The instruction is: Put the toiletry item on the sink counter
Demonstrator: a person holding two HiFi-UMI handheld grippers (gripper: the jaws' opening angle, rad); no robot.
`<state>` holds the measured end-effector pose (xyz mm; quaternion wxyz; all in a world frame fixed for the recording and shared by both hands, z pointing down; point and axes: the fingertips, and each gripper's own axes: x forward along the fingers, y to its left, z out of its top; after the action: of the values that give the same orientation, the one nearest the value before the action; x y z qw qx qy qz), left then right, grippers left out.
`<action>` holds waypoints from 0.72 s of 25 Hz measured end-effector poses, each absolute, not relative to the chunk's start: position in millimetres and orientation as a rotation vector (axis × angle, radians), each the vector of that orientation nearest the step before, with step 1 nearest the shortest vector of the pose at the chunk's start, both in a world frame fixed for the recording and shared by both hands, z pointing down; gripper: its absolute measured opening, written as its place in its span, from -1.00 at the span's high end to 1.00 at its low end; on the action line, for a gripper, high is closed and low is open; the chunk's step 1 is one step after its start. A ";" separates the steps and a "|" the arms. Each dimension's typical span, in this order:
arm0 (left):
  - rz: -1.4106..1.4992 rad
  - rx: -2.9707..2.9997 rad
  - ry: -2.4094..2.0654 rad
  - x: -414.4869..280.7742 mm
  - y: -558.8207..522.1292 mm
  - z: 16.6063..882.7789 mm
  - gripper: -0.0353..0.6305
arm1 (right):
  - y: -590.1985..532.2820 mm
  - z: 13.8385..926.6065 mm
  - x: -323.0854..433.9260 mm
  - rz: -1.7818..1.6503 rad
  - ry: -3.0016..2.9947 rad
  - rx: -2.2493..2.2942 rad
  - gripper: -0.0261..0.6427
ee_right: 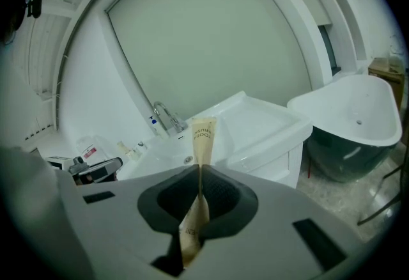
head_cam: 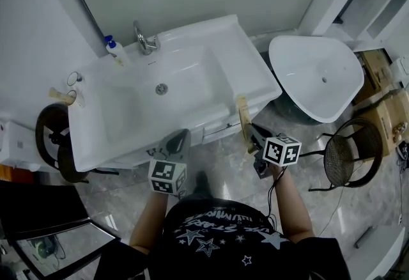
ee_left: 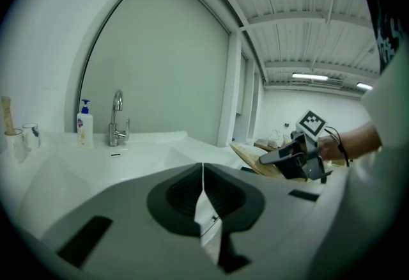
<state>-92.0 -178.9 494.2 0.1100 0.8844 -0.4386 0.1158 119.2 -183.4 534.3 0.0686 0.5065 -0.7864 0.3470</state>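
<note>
The tan toothbrush packet (ee_right: pixel 203 137) stands upright, pinched in the clenched tongs of the right gripper (ee_right: pixel 200 170). In the head view the packet (head_cam: pixel 243 116) sits right of center, held just off the front right corner of the white table (head_cam: pixel 252 77); it does not rest on it. The left gripper (head_cam: pixel 180 137), lower center, has its tongs pressed together, with nothing sticking out past them. The sink basin (head_cam: pixel 160 106) sunk in the table is bare down to its drain. At the table's upper left stand a pump bottle (head_cam: pixel 115 50) and a tap (head_cam: pixel 144 39). At far left a clear cup (ee_left: pixel 18 143) holds a tan stick, beside another cup (ee_left: pixel 32 134). A white tub (head_cam: pixel 313 74) fills the upper right.
</note>
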 end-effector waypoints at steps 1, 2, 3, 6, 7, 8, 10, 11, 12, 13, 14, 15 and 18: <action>0.341 2.597 -1.282 -93.2 -187.3 495.9 0.83 | -191.2 535.3 118.0 1.047 -2.360 1.527 0.83; 0.341 2.594 -1.274 -93.9 -195.0 498.1 0.83 | -198.3 536.1 116.8 1.048 -2.353 1.527 0.83; 0.341 2.592 -1.265 -94.1 -202.3 500.1 0.83 | -205.2 536.7 115.5 1.047 -2.347 1.526 0.83; 0.339 2.587 -1.238 -94.6 -223.0 504.5 0.83 | -225.7 537.3 110.8 1.037 -2.335 1.524 0.84; 0.340 2.588 -1.228 -94.8 -229.2 505.7 0.83 | -231.9 537.1 109.1 1.035 -2.334 1.527 0.84; 0.340 2.591 -1.218 -94.6 -235.1 506.6 0.83 | -237.3 536.9 107.8 1.035 -2.335 1.532 0.84; 0.334 2.600 -1.202 -92.5 -246.0 506.5 0.83 | -245.8 536.5 106.9 1.032 -2.333 1.540 0.84; 0.331 2.604 -1.195 -90.9 -250.6 505.9 0.83 | -248.7 536.7 107.2 1.029 -2.330 1.540 0.84; 0.330 2.607 -1.189 -89.6 -254.6 505.3 0.83 | -251.1 537.3 107.4 1.028 -2.326 1.539 0.84; 0.333 2.609 -1.184 -88.7 -258.0 505.1 0.83 | -253.4 538.3 107.4 1.031 -2.323 1.536 0.84; 0.338 2.609 -1.180 -88.4 -260.5 505.5 0.83 | -255.3 539.7 107.6 1.037 -2.319 1.533 0.84; 0.344 2.607 -1.176 -88.1 -261.8 506.4 0.83 | -256.7 541.2 108.3 1.044 -2.316 1.533 0.84; 0.360 2.597 -1.179 -85.2 -265.3 509.3 0.83 | -265.4 539.1 116.8 1.040 -2.326 1.550 0.84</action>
<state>-85.2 -265.3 509.3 0.1330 0.8953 -0.4066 0.1242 116.8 -265.4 539.1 0.0797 0.5180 -0.7775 0.3476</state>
